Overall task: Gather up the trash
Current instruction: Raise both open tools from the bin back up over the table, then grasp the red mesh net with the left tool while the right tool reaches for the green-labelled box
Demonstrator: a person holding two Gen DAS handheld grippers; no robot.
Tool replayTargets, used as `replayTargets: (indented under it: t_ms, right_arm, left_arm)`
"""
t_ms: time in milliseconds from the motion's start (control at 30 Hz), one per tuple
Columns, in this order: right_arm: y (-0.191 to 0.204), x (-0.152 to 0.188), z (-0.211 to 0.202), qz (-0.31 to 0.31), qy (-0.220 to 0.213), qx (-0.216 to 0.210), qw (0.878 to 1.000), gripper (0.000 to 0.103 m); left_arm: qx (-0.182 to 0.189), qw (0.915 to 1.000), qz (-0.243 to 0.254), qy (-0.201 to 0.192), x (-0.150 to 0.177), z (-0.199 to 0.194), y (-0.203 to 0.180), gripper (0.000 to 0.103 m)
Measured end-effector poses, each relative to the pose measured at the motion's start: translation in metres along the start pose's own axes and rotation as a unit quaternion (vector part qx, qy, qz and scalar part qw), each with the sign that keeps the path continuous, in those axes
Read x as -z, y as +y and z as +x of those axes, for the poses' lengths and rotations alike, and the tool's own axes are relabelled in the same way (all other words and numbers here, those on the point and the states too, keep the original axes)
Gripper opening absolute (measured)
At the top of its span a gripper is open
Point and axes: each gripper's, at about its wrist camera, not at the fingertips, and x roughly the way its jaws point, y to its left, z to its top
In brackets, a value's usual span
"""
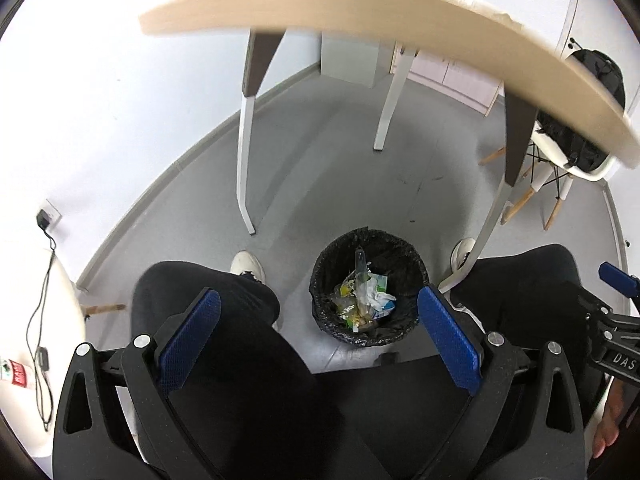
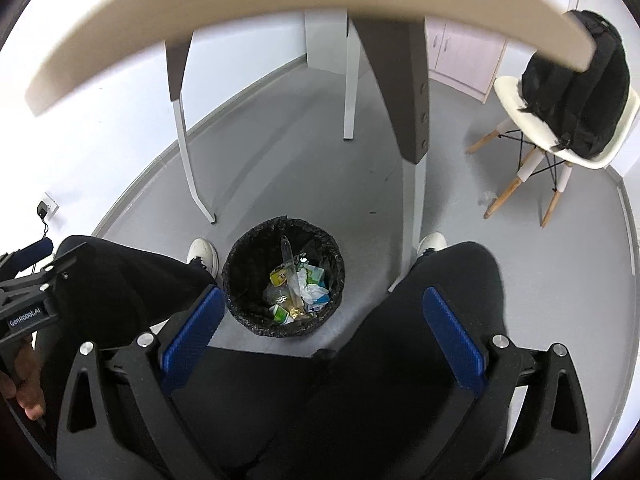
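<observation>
Insp A: Surface (image 1: 360, 12) is arching overhead; bin (image 1: 332, 280) is sitting on the floor betw. the person's knees, below and ahead of both tools.

Insp B: Left hand-held gripper (image 1: 318, 320) is gaping wide, nothing held. Right hand-held gripper (image 2: 324, 320) ditto. Bin's equally near both.

Insp A: Trash (image 2: 298, 288) is lying in the bin, clear bottle tilted lengthwise, neck pointing away.
</observation>
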Motion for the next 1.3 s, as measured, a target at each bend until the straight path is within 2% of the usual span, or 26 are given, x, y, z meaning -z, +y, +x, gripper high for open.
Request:
replayTargets:
  t_ms: [133,333,633,967,1300]
  right_arm:
    - [0.003,0.0,-0.027,-0.012,-0.011,0.006,1.0,0.095]
    - [0.005,-0.005,-0.07,-0.026,-0.034,0.014,0.999,0.095]
    - [-0.01,-0.038,-0.127,-0.024,-0.088,0.015,0.996,0.095]
    - [-0.024,-0.086,-0.152,-0.01,-0.135,0.018,0.991,0.095]
    - [-0.024,-0.135,-0.142,-0.014,-0.15,0.021,0.988,0.095]
  left_arm:
    - [-0.003,0.9998,0.006,-0.019,-0.005,-0.027,0.0,0.097]
    - [0.021,0.9992,0.007,-0.033,-0.018,-0.066,-0.004,0.097]
    - [0.012,0.997,0.005,-0.077,-0.05,-0.106,-0.004,0.097]
    - [0.02,0.994,0.006,-0.108,-0.107,-0.122,-0.011,0.097]
    - [0.008,0.9933,0.006,-0.115,-0.16,-0.108,-0.018,0.097]
